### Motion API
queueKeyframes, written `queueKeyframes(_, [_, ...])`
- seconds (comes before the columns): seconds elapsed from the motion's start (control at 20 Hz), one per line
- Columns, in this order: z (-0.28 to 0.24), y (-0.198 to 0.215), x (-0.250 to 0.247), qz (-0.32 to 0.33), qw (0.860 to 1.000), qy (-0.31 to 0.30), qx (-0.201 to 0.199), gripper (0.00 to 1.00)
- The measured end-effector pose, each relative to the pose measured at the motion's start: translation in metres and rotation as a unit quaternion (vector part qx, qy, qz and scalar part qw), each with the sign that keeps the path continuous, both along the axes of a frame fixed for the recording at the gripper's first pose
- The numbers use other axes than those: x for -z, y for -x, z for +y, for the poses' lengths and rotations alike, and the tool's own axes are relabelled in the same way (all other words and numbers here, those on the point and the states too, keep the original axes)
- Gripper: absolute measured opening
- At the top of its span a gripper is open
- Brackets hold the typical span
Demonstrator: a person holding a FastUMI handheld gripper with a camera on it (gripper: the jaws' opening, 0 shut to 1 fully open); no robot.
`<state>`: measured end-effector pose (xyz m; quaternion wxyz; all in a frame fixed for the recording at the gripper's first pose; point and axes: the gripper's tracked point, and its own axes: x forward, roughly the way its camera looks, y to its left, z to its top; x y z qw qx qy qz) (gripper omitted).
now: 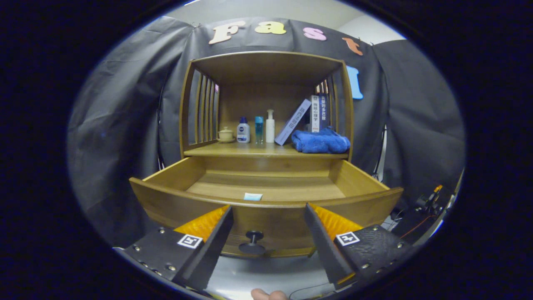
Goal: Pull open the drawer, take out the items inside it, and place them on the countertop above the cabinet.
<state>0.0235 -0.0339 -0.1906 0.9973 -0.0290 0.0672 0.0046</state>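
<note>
- Hovered hand-held gripper point(266, 227) released, fingers spread astride the knob point(252, 241).
- Found drawer point(266, 203) pulled open, small pale item point(253, 196) near its front.
- Best approached from above, closing gently on that flat piece.

**A staged home corner inside a recording booth**

Black cloth point(125, 104) is hanging behind and around a wooden cabinet point(266, 125) at the frame's centre, marking this as a booth and not a lived-in room. Household props are sitting on the countertop point(266, 150): a small lidded cup point(225, 133), a lotion bottle point(243, 131), a blue bottle point(259, 129), a pump bottle point(270, 126), leaning books point(310, 114) and a folded blue towel point(320, 141). At lower right, cables and equipment point(429, 204) are lying beside the cabinet. Pale wall is showing above the cloth at the top.
</note>
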Motion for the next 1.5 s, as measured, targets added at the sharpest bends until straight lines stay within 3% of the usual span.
queueKeyframes(0.45, [0.005,-0.038,-0.062,-0.019,1.000,0.015,-0.006,0.99])
queueKeyframes(0.8, [-0.004,-0.105,-0.059,0.081,0.997,0.015,0.006,0.99])
queueKeyframes(1.15, [-0.017,-0.146,0.005,0.247,0.966,0.069,0.039,0.99])
queueKeyframes(1.3, [0.010,-0.142,0.031,0.313,0.947,0.069,-0.015,0.98])
queueKeyframes(1.4, [0.018,-0.153,0.048,0.330,0.941,0.075,-0.015,0.92])
queueKeyframes(1.5, [0.033,-0.162,0.059,0.347,0.936,0.063,-0.019,0.92])
